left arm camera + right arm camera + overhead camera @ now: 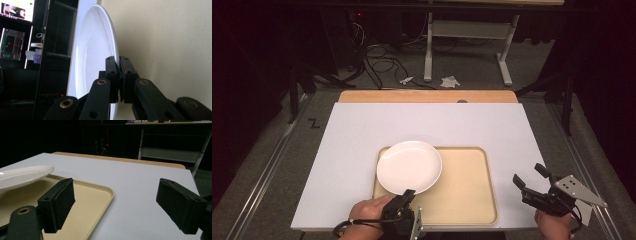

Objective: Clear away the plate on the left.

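Left gripper (408, 194) clamped on near rim of white plate (409, 166), jaws pressed together on the edge in the left gripper view. Plate sits over left part of beige tray (467, 185) on white table (362, 130), looks slightly lifted off the tray, hard to be sure. Right gripper (528, 179) jaws wide apart, holding nothing, beside tray's right edge

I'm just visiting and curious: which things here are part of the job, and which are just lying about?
In the job:
white plate, pinched at its rim by the left gripper
beige tray beneath it
right gripper, open, waiting

Lying about:
crumpled paper on the floor
cables
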